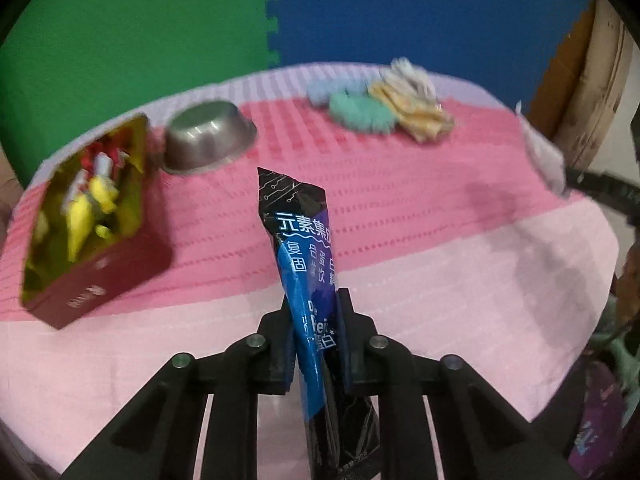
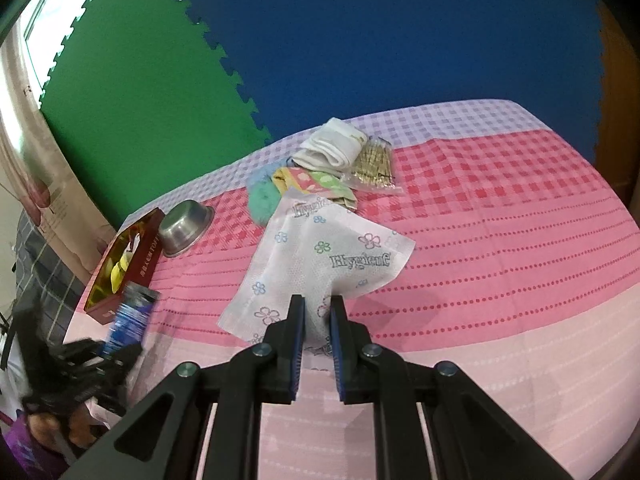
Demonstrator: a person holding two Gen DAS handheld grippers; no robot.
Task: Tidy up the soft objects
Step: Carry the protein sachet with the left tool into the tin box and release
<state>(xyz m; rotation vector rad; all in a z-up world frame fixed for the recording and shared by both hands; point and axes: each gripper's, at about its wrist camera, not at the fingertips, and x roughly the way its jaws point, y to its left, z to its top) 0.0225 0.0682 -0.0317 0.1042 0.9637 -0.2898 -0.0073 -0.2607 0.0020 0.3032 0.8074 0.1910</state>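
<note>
My left gripper is shut on a blue and black drink-powder sachet, held upright above the pink cloth; it also shows at the left of the right wrist view. My right gripper is shut on a white "Hygienic" tissue pack with flower prints, lifted over the table's middle; the pack shows at the right edge of the left wrist view. A pile of soft things lies at the back: a teal fluffy piece, a light blue one, a white folded cloth and a patterned cloth.
An open red tin with yellow and red wrapped sweets stands at the left. A steel bowl lies upside down beside it. A clear bag of hairpins lies by the white cloth. The pink checked tablecloth covers the table.
</note>
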